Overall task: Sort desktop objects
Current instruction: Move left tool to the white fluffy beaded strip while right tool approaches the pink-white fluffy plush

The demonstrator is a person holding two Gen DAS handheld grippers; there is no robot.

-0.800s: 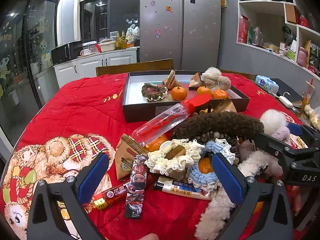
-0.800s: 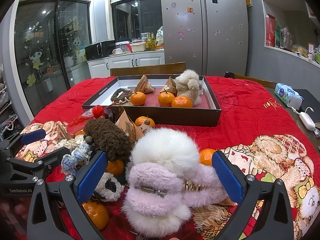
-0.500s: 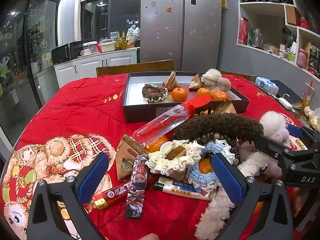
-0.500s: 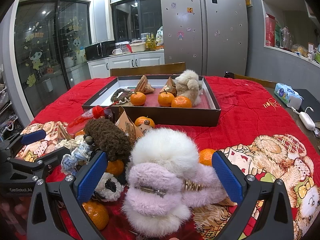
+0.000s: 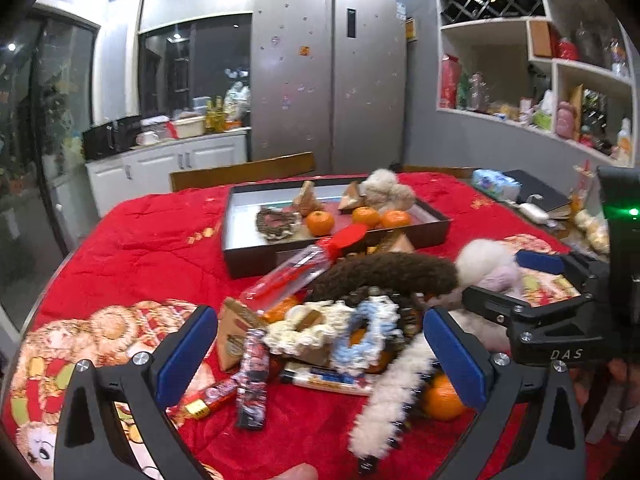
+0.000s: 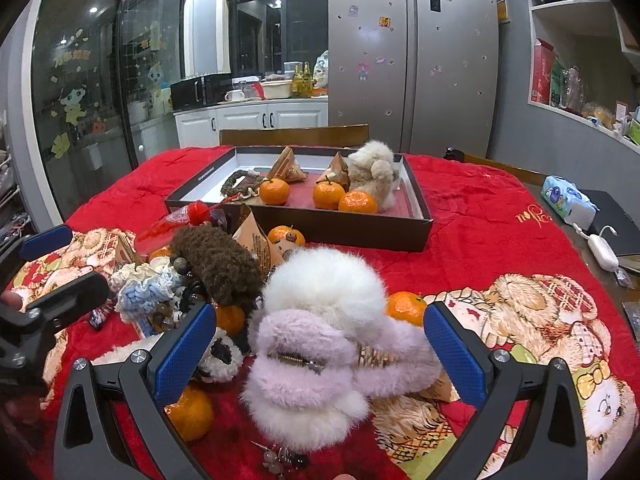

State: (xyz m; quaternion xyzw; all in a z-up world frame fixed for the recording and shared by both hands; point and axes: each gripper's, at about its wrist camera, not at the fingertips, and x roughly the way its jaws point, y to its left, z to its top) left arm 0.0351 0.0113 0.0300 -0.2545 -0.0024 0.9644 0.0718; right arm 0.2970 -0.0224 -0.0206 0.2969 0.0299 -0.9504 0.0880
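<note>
Fluffy white-and-lilac hair claws (image 6: 316,344) sit heaped at the near edge of a clutter pile on a red quilt (image 6: 480,216), directly between the wide-spread blue pads of the right gripper (image 6: 316,354), which grips nothing. Only the right wrist view shows this heap in full, with a metal spring on the lilac claw, a tangerine (image 6: 406,307) just behind it and another (image 6: 191,412) by the left pad. The left wrist view catches the same fluff only as a pale ball (image 5: 486,258) at the far right, behind the right gripper's black frame (image 5: 552,320).

That left view shows instead what the other hides: a dark snack sachet (image 5: 252,376), a red-and-gold sachet (image 5: 208,398) and a white tube (image 5: 324,378) lying flat on the quilt, a long white fuzzy clip (image 5: 390,396) and a blue crocheted scrunchie (image 5: 368,336) ringing a tangerine. The left gripper (image 5: 320,354) hovers over these, jaws open and empty.

Both views share a brown woolly clip (image 5: 384,274) and a red-capped clear bottle (image 5: 304,268) leaning on the pile. Beyond stands a dark tray (image 6: 352,229) holding three tangerines (image 6: 326,195), two wrapped pyramids (image 6: 286,168), a beige plush (image 6: 372,176) and a brown scrunchie (image 5: 278,222). Off to the right lie a tissue pack (image 6: 568,199) and a white charger (image 6: 602,252).
</note>
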